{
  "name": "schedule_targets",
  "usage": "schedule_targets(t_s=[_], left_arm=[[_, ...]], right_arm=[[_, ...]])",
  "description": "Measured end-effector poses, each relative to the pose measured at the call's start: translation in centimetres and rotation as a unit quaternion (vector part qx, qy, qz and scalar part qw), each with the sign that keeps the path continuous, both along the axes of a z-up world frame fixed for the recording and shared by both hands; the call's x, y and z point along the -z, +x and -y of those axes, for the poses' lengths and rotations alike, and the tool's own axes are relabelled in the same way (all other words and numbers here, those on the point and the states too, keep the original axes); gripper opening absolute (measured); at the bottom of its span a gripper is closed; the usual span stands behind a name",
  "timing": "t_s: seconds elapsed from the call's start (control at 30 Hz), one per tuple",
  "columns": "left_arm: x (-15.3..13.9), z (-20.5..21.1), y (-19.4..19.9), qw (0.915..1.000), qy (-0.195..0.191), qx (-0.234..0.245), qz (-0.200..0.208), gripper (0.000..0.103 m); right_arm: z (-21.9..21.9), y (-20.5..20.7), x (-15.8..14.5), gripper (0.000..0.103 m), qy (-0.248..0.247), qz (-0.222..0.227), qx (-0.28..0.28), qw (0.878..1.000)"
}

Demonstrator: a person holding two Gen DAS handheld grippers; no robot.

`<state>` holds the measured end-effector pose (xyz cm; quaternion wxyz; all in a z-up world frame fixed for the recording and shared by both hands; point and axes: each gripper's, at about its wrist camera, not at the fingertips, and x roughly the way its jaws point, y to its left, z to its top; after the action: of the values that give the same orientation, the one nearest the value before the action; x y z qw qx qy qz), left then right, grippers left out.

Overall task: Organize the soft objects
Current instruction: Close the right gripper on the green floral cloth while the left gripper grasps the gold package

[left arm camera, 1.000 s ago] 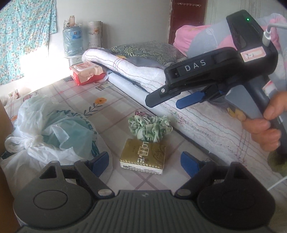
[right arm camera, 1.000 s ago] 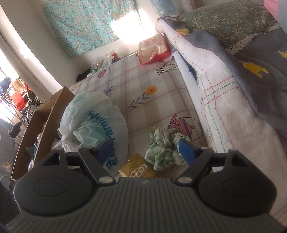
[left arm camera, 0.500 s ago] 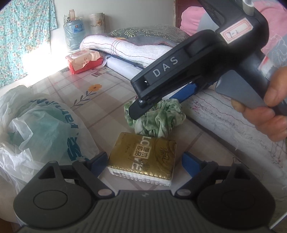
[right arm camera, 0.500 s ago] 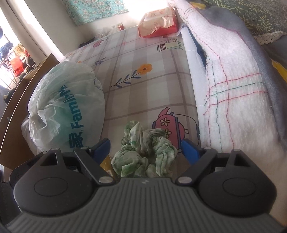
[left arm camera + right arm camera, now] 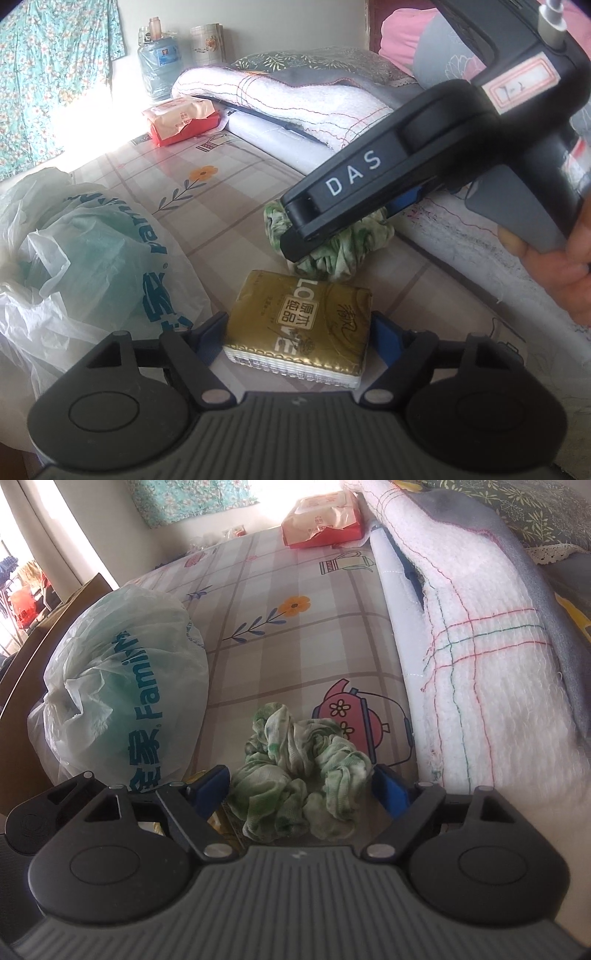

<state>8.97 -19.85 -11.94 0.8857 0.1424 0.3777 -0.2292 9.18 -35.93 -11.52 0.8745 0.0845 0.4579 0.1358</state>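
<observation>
Grasp step: left gripper (image 5: pixel 299 328) jaws, just closing w/ gold tissue pack (image 5: pixel 301 325) between, near-touching; right gripper (image 5: pixel 301 786) jaws likewise closing round green scrunchie (image 5: pixel 301 775) on bed (image 5: pixel 295 642), not yet clamped; next calls for squeeze, then lift.

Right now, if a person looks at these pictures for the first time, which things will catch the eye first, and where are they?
A gold tissue pack lies between the blue fingers of the left gripper. Just behind it, a green scrunchie sits inside the right gripper; both jaws have just been closing. A big plastic bag bulges on the left, on the checked sheet.
</observation>
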Motion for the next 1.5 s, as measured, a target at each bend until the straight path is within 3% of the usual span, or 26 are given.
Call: schedule_targets(t_s=[0.2,0.43,0.53,0.73,0.87,1.03,1.13,1.27,1.4,1.5], left_arm=[[-0.3,-0.6,-1.1,1.0000,0.002,-0.008,-0.003,0.081],[-0.4,-1.2,-2.0,0.9999,0.002,-0.014,-0.003,0.081],[-0.4,-1.5,-2.1,0.9998,0.001,-0.018,-0.003,0.081],[-0.5,-1.5,-2.2,0.9998,-0.001,-0.021,-0.004,0.081],[-0.5,-1.5,-2.3,0.9998,-0.001,-0.022,-0.002,0.081],[-0.4,-1.6,-2.5,0.9997,-0.001,-0.023,-0.001,0.081],[-0.3,-1.6,-2.7,0.9997,-0.001,-0.023,0.003,0.081],[-0.3,-1.4,-3.0,0.9997,0.001,-0.022,0.011,0.081],[-0.3,-1.3,-3.2,0.9997,0.002,-0.020,0.015,0.080],[-0.5,-1.4,-3.3,0.9997,-0.001,-0.019,0.016,0.080]], right_arm=[[0.9,-0.9,-0.3,0.057,0.021,0.001,0.034,0.999],[1.1,-2.2,-0.2,0.039,0.035,0.003,0.053,0.998],[1.2,-2.6,0.0,0.038,0.050,-0.001,0.058,0.997],[0.7,-2.4,-0.2,0.057,0.065,-0.011,0.050,0.997],[-0.2,-2.2,-0.2,0.063,0.043,-0.008,0.037,0.998],[-1.1,-2.4,-0.1,0.063,0.014,0.002,0.022,1.000],[-1.4,-2.5,-0.1,0.057,-0.006,0.008,0.015,1.000],[-1.6,-2.7,-0.1,0.039,-0.030,0.021,0.017,0.999],[-0.1,-2.6,-0.2,0.026,0.007,0.016,0.041,0.999],[1.0,-2.7,-0.2,0.024,0.039,0.014,0.059,0.997]])
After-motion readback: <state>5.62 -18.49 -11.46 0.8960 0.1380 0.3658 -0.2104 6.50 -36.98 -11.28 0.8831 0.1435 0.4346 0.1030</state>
